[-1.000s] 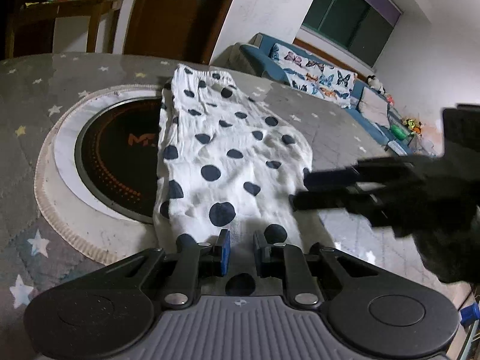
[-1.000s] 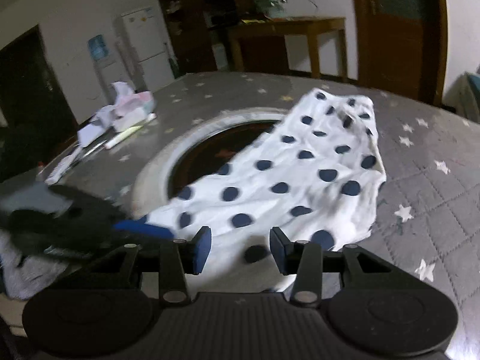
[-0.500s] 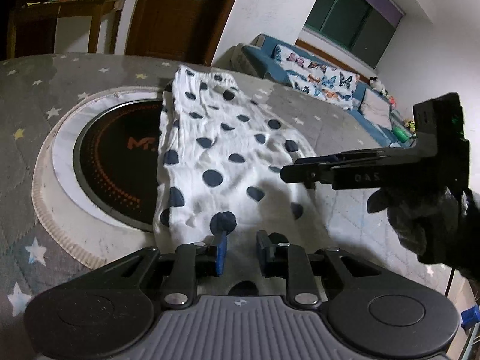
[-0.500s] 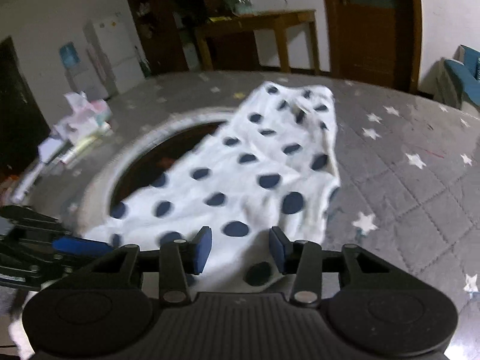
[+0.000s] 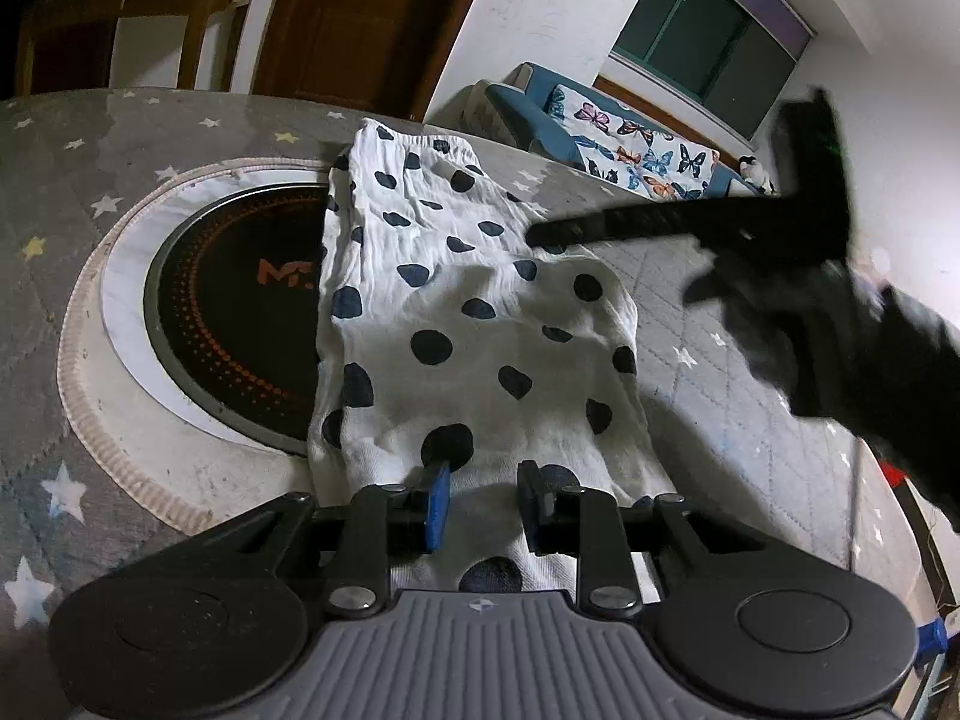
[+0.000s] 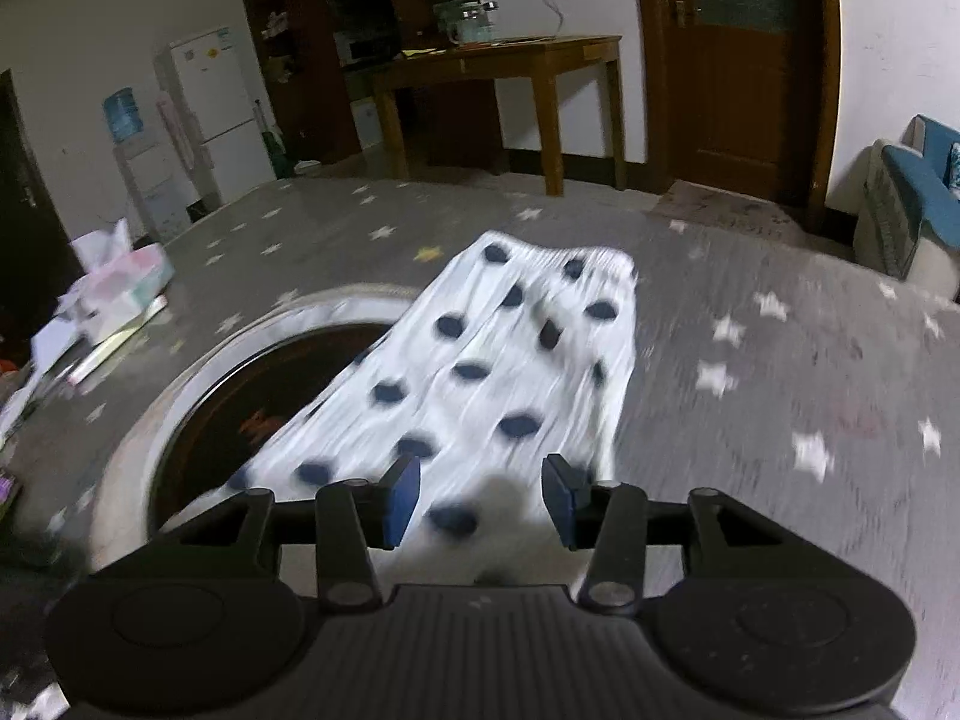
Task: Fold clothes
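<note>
A white garment with dark blue dots (image 5: 480,324) lies folded lengthwise on the grey star-patterned tablecloth (image 5: 720,372), its left side over a round black hotplate (image 5: 240,324). My left gripper (image 5: 483,501) sits low over the garment's near edge. Its jaws are opening; cloth lies under the gap and the pads do not press it. My right gripper (image 6: 480,495) hovers over the garment (image 6: 498,372) near its right edge, jaws apart and opening slightly, nothing held. In the left wrist view the right gripper (image 5: 543,235) is a blurred dark shape held by a gloved hand (image 5: 840,336).
A tissue box and loose papers (image 6: 114,288) lie at the table's left side. A wooden side table (image 6: 510,60) and a door stand beyond. A blue sofa with a butterfly cushion (image 5: 636,150) is behind the table's far right edge.
My left jaws have spread wider over the near edge. My right gripper has swept along the garment's right side toward its far end, and the left gripper has dropped out of the right wrist view.
</note>
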The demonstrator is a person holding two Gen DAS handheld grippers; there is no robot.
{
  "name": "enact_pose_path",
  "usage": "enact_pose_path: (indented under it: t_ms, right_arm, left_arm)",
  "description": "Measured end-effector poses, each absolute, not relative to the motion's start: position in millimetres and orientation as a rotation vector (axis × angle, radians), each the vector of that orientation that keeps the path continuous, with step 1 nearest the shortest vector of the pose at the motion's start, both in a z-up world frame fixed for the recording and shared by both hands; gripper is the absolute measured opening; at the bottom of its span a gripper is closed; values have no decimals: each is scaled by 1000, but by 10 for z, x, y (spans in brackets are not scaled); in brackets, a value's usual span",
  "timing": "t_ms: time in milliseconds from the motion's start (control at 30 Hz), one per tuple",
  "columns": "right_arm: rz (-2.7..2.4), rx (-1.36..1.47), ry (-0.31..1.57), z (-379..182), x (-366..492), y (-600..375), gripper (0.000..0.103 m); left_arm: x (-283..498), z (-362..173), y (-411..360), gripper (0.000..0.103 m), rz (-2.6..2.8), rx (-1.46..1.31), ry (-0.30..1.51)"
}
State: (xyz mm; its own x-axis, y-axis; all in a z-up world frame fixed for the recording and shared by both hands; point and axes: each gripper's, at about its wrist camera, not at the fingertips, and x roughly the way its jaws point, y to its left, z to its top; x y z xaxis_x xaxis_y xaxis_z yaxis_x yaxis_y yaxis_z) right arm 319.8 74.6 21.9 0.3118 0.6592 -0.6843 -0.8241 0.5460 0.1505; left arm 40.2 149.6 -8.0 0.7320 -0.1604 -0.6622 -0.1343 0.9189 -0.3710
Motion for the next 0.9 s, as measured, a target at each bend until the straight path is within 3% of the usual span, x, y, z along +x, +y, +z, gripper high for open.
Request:
enact_pose_path:
  t_ms: [200,700,733,833,900]
  right_arm:
    - [929,-208,789,119,3750,1063,53]
    - [936,-60,804,-179,4507,1416,53]
    - [942,-63,799,-187,4501,1426,50]
    - [950,-61,798,-205,4496,1444,23]
    - [953,-52,798,-198,4492,1432,17]
  left_arm:
    - [417,-77,1500,29,-16,-423,761]
    - [472,-68,1528,29,-8,-453,780]
    - [475,-66,1526,29,-7,-453,781]
    - [481,-56,1516,30,-4,-451,783]
    - [479,-44,1507,32,-3,-448,783]
